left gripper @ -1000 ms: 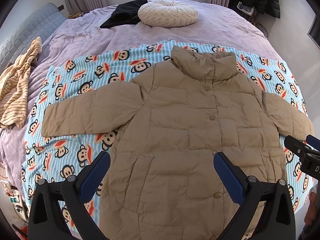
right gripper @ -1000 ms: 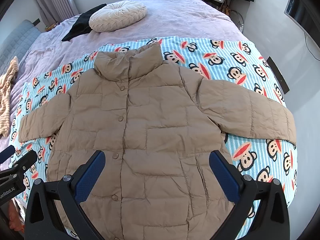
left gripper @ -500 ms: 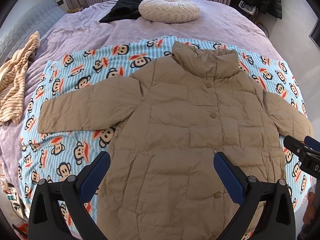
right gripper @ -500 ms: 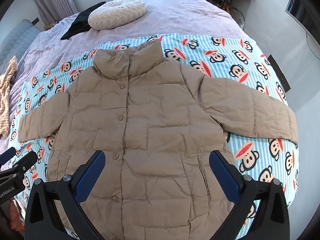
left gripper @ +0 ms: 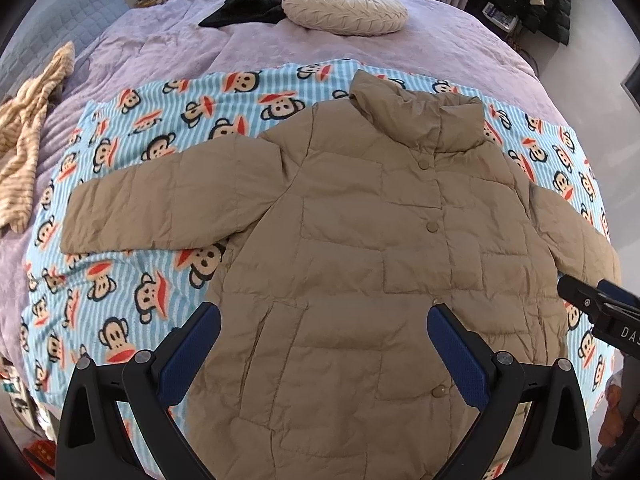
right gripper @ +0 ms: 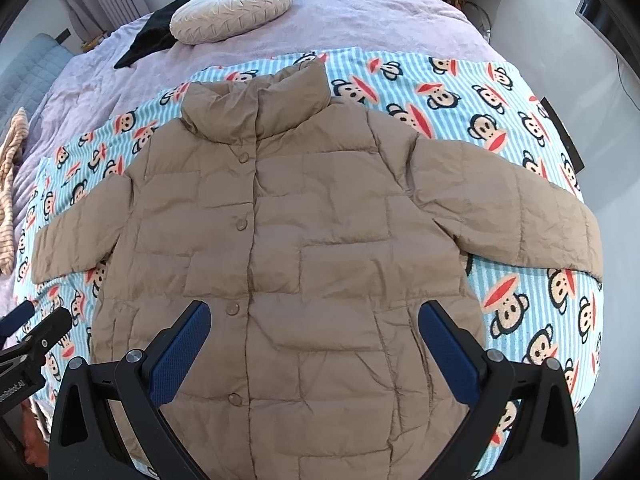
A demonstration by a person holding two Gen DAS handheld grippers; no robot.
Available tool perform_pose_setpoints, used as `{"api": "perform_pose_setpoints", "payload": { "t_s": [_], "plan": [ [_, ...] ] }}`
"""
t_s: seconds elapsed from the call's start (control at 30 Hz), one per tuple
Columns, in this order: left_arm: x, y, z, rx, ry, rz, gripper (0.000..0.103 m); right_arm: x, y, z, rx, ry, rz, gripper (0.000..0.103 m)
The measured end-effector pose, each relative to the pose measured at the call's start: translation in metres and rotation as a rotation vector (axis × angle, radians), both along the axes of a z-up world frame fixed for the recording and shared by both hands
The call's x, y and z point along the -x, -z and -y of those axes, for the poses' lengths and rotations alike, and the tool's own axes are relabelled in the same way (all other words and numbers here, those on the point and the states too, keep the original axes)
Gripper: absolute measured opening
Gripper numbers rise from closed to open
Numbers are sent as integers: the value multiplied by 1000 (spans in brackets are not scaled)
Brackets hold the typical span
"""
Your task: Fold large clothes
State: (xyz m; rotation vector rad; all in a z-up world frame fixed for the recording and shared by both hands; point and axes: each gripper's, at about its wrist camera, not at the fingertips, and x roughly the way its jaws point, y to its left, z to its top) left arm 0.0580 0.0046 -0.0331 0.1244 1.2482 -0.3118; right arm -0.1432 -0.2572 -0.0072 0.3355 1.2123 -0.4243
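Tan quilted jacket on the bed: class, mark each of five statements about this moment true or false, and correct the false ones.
1. The tan quilted puffer jacket lies front side up, with both sleeves spread out to the sides. True.
2. The jacket lies directly on the lilac bedspread. False: it lies on a blue striped monkey-print blanket.
3. The left tongs are clamped on the hem. False: they are open and hold nothing.
4. The right tongs are open and empty. True.
5. The round cream pleated cushion sits on the jacket's collar. False: it lies apart, farther up the bed.
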Motion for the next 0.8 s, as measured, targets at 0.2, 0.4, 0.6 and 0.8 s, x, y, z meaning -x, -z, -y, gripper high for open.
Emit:
{"api": "perform_pose_setpoints", "payload": {
  "t_s": [0.2,0.4,0.6,0.8],
  "plan": [
    [-15,18,-26,55,-69,-31,103,-15,9,-8,-89,-14,-17,103],
    [-42,55,-78,147,-204,-68,103,-28,24,-30,-150,-50,5,103],
    [-72,99,-131,220,-296,-55,103,-42,53,-64,-189,-134,15,103],
    [-113,151,-166,368,-357,-57,103,-58,89,-106,-253,-286,-54,103]
  ]
}}
